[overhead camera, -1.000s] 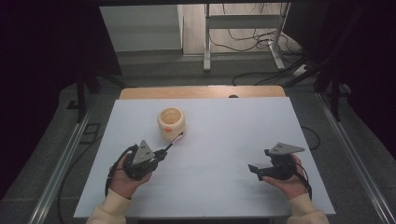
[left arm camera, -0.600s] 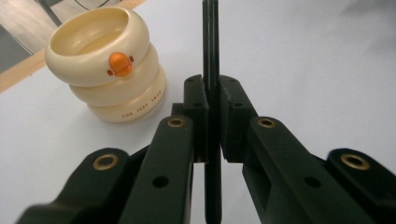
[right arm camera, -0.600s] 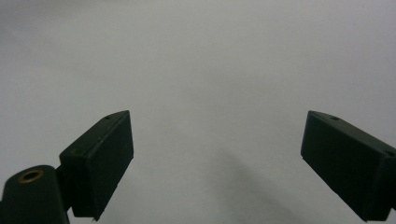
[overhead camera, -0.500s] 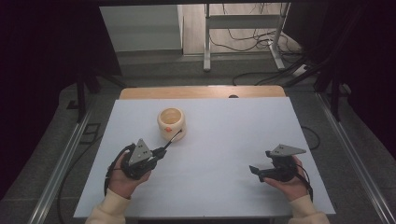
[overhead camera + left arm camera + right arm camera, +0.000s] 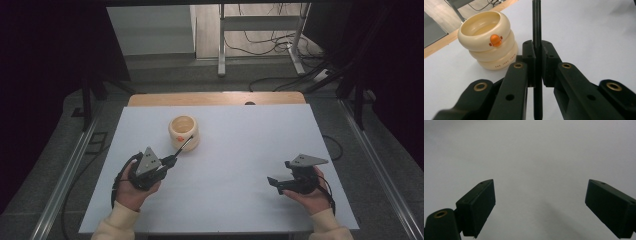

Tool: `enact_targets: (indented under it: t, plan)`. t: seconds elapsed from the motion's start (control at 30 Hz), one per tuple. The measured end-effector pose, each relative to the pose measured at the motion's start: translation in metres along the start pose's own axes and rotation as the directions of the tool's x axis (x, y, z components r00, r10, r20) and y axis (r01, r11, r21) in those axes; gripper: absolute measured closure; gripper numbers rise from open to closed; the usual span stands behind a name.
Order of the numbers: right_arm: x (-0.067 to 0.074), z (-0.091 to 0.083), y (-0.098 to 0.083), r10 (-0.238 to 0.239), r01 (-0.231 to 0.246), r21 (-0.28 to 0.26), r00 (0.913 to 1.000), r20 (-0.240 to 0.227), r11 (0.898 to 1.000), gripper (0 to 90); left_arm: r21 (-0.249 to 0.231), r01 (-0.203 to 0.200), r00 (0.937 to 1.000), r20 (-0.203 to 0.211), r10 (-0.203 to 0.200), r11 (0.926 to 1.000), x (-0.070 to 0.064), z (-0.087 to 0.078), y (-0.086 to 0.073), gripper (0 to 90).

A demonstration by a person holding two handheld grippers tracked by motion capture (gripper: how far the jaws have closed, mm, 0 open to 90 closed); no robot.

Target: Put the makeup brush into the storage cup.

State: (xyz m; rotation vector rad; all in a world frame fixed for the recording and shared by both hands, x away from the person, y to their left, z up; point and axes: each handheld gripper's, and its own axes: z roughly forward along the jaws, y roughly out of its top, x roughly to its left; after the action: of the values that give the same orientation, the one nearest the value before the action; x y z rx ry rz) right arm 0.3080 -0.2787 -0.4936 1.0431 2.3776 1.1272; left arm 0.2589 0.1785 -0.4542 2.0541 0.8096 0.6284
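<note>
Black and thin, a stick [image 5: 537, 47] sits clamped in the left tool [image 5: 537, 63], its tip reaching toward the cream ringed pot [image 5: 489, 42] on the white bench [image 5: 240, 145]; the right tool [image 5: 539, 205] gapes unloaded, well apart.

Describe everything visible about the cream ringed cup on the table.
The cream cup looks like three stacked glossy rings, plastic or ceramic, with an orange button-like mark on the top ring and small lettering on the bottom one. It stands upright, open and seemingly empty, on the white table toward the far left. The thin black stick clamped in the left gripper ends beside it; contact cannot be told.
</note>
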Motion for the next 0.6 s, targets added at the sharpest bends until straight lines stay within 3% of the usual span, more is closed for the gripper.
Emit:
enact_targets:
  t: [0.33,0.6]
  plan:
    - [0.000,0.001,0.000,-0.008,0.008,0.009,1.0000,0.003,1.000,9.3,-0.024,0.018,0.9998,-0.001,-0.018,0.9995,0.001,0.004,0.005,83.1]
    - [0.001,0.003,-0.001,-0.011,0.011,0.017,0.9999,0.002,1.000,9.3,-0.064,0.057,0.9983,0.014,-0.056,0.9963,0.004,0.004,0.013,83.1]
